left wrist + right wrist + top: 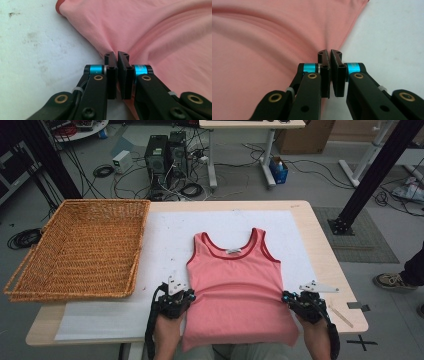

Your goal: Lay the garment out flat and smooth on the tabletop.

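Observation:
A pink tank top [235, 285] with darker red trim lies flat on the white sheet, neck toward the far side, hem hanging over the near table edge. My left gripper [190, 295] pinches the top's left side edge; in the left gripper view its jaws [117, 53] are shut on a gathered fold of the pink fabric [155, 32]. My right gripper [284, 296] pinches the right side edge; in the right gripper view its jaws [329, 52] are shut on the fabric [274, 37] too, with wrinkles fanning out from the pinch.
A large wicker basket [80, 247] sits on the table's left part, its rim over the left edge. The white sheet [165, 235] covers the wooden table [327, 265]. Computers and cables lie on the floor behind. A person's shoe [392, 281] is at the right.

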The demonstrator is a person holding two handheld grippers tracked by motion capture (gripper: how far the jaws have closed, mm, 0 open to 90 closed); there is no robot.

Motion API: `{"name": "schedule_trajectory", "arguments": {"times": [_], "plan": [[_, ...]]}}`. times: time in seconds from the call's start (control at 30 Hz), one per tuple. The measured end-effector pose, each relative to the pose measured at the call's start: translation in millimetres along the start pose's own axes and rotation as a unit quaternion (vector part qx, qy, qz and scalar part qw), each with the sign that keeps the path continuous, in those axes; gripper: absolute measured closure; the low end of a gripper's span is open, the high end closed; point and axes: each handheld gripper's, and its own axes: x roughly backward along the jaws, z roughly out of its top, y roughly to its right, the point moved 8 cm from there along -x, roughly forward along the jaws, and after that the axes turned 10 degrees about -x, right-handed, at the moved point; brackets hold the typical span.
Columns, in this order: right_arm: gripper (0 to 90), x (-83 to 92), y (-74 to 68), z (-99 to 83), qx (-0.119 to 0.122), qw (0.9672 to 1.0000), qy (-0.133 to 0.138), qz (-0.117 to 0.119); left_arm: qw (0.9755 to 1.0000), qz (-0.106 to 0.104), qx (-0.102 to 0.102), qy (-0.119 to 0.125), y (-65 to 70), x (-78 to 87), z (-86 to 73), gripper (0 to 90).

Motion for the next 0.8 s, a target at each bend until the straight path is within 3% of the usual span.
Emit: {"name": "schedule_trajectory", "arguments": {"times": [0.07,0.1,0.17,0.27,0.37,0.4,0.5,0.57,0.6,0.63,0.67,0.7,0.8], "plan": [[73.9,2.2,-2.3,-0.3,0.003,1.0000,0.007,0.000,0.9994,0.026,0.008,0.020,-5.4,2.6,3.0,61.1],[70.6,2.1,-1.8,1.5,0.006,0.9999,0.011,-0.002,0.9988,0.028,0.021,0.033,-8.6,3.0,6.1,56.4],[60.2,-0.6,1.2,8.8,0.001,0.9997,0.021,-0.012,0.9978,0.040,0.025,0.047,-15.8,2.7,13.6,51.9],[53.1,-9.5,6.9,20.0,-0.023,0.9992,0.026,-0.021,0.9985,0.041,0.015,0.033,-25.9,-6.1,23.0,49.7],[51.7,-24.0,10.1,22.9,-0.029,0.9992,0.009,-0.026,0.9988,0.033,0.026,0.025,-35.4,-17.0,32.4,49.2],[52.0,-28.2,10.0,22.8,-0.027,0.9993,0.002,-0.026,0.9989,0.029,0.029,0.023,-37.4,-21.4,34.7,49.2],[62.2,-33.9,11.1,23.9,-0.011,0.9992,-0.004,-0.037,0.9992,0.023,0.030,-0.014,-40.0,-38.1,29.8,49.4],[76.1,-32.6,14.3,24.3,-0.009,0.9991,-0.005,-0.042,0.9992,0.021,0.009,-0.033,-37.1,-44.2,24.9,56.7],[82.5,-31.9,15.3,23.9,-0.005,0.9993,-0.005,-0.037,0.9990,0.034,-0.002,-0.031,-36.8,-44.4,24.3,61.8],[85.8,-31.1,15.6,23.1,-0.003,0.9994,-0.006,-0.034,0.9991,0.032,-0.007,-0.027,-35.1,-43.6,24.6,67.7],[87.2,-30.0,15.3,22.4,0.002,0.9994,-0.007,-0.033,0.9983,0.037,-0.030,-0.033,-30.7,-43.2,24.0,81.5],[87.8,-27.2,14.3,20.5,0.005,0.9994,-0.012,-0.033,0.9980,0.038,-0.037,-0.035,-28.5,-42.6,23.7,86.4],[87.8,-21.9,12.8,16.7,0.002,0.9995,-0.011,-0.030,0.9985,0.028,-0.031,-0.036,-24.2,-37.1,20.6,86.7]]}}
